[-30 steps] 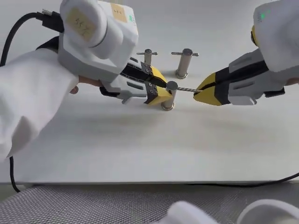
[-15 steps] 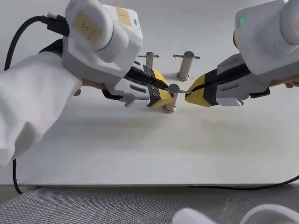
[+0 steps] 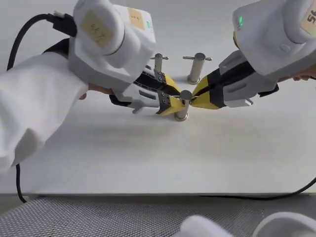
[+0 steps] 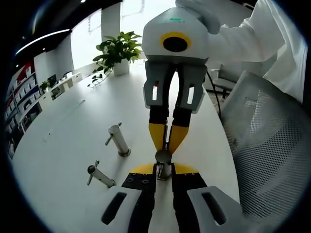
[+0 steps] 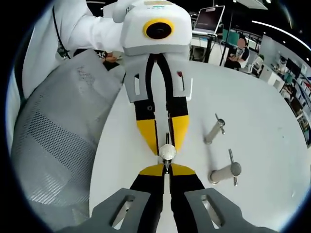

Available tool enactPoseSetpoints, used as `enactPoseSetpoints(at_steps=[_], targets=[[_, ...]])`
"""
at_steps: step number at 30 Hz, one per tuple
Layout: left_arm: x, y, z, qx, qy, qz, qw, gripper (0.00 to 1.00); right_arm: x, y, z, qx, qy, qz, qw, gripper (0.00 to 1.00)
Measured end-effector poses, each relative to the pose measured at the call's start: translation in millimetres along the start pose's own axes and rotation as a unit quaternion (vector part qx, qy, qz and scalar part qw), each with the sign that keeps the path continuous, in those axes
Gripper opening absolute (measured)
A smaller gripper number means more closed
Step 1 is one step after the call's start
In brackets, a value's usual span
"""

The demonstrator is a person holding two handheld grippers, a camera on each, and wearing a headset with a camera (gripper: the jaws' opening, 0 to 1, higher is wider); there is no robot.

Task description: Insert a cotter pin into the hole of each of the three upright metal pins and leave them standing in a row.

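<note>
The near metal pin (image 3: 181,110) stands upright on the white table (image 3: 148,153), with my left gripper (image 3: 174,98) shut on its shaft from the left. My right gripper (image 3: 196,98) comes in from the right, its yellow tips almost against the pin's head, shut on a thin cotter pin (image 5: 167,138) that runs through the pin's hole. In the left gripper view, the pin (image 4: 163,162) sits between my own jaws, facing the right gripper (image 4: 168,140). Two more metal pins (image 3: 158,61) (image 3: 196,68) stand behind, each with a cotter pin through it.
A black cable (image 3: 19,34) trails from the left gripper across the table's left side. A grey mesh chair back (image 3: 123,217) lies along the near table edge. A potted plant (image 4: 116,51) stands at the far end of the table.
My right gripper has moved left up to the near pin, and the bare length of cotter pin between them has gone into the hole. The left gripper has kept its hold.
</note>
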State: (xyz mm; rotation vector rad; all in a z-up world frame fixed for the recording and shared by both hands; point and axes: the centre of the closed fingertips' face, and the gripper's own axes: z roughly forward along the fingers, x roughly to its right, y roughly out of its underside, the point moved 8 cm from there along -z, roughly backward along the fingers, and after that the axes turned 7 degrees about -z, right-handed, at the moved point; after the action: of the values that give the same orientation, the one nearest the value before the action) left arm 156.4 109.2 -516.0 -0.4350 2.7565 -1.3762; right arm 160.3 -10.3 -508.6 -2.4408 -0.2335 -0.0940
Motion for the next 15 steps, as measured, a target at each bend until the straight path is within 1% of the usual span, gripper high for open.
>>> enactPoseSetpoints(at_steps=[1,2,4,5,7,10,12,13,15], targets=[[-0.1,1.2,0.4,-0.004,-0.002,-0.001,1.0,0.1,0.1,0.0,-0.3,0.004,0.002,0.001,1.0,0.01],[1.0,1.7,0.4,-0.007,-0.003,0.008,0.9999,0.09,-0.2,0.4,-1.4,0.009,0.005,0.005,0.9999,0.07],[1.4,2.5,0.2,-0.01,-0.004,0.005,0.9999,0.07,-0.2,2.2,-2.2,0.007,0.006,0.007,0.9999,0.17],[0.7,3.7,-0.5,-0.012,-0.003,0.003,0.9999,0.06,-0.2,4.6,-3.4,0.002,0.01,0.006,0.9999,0.16],[1.2,4.0,-1.6,-0.013,-0.002,-0.005,0.9999,0.0,-0.6,8.1,-5.9,-0.001,0.008,0.012,0.9999,0.09],[1.2,3.5,-1.7,-0.009,-0.006,-0.006,0.9999,0.01,-1.7,9.2,-8.4,0.01,0.009,0.028,0.9995,0.06],[2.0,3.1,-1.1,-0.009,-0.005,-0.004,0.9999,0.01,-1.6,9.3,-9.8,0.011,0.011,0.029,0.9995,0.04],[1.8,3.0,-1.0,-0.009,-0.005,-0.003,0.9999,0.01,-1.0,8.7,-10.0,0.011,0.013,0.031,0.9994,0.01],[2.1,2.8,-0.9,-0.009,-0.005,-0.004,0.9999,0.01,0.1,7.9,-10.7,0.014,0.015,0.034,0.9992,0.0]])
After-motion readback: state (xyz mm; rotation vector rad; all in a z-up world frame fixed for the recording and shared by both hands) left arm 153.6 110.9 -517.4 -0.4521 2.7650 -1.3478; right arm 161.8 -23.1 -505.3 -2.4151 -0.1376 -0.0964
